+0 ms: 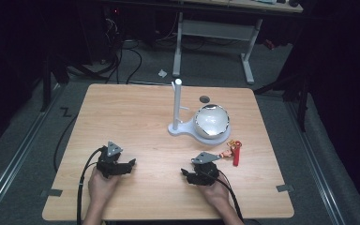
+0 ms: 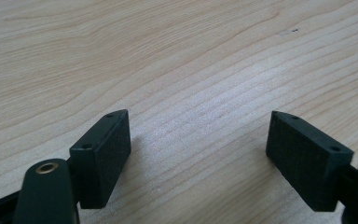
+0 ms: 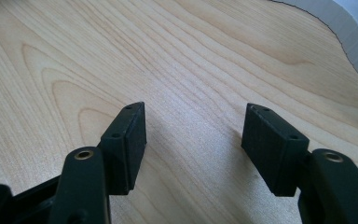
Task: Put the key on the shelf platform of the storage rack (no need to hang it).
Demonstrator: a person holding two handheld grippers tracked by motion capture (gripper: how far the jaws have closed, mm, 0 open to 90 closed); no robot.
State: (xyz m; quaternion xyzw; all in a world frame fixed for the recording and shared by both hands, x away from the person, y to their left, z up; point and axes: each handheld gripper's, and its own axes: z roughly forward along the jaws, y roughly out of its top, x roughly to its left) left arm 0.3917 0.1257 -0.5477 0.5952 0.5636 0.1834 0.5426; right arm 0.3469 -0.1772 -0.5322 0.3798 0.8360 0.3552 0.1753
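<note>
Resting both on the light wooden table (image 1: 136, 122), left gripper (image 1: 130, 164) and right gripper (image 1: 186, 172) gape unladen; judged pre-reach, next: right to the small red toy figure (image 1: 236, 153) just beside the white stand's base (image 1: 180, 129).

A: What is seen behind the wooden table (image 1: 136, 117)?

B: A white desk frame (image 1: 215, 33) is set on the grey floor (image 1: 206, 70) behind the table, and black cables (image 1: 122, 56) are trailed beyond its far left corner. A scrap of white paper (image 1: 162, 73) is seen just past the far edge.

A: And at the table's near corners?

B: 2 strips of grey tape (image 1: 51, 192) are stuck there, 1 per side.
</note>
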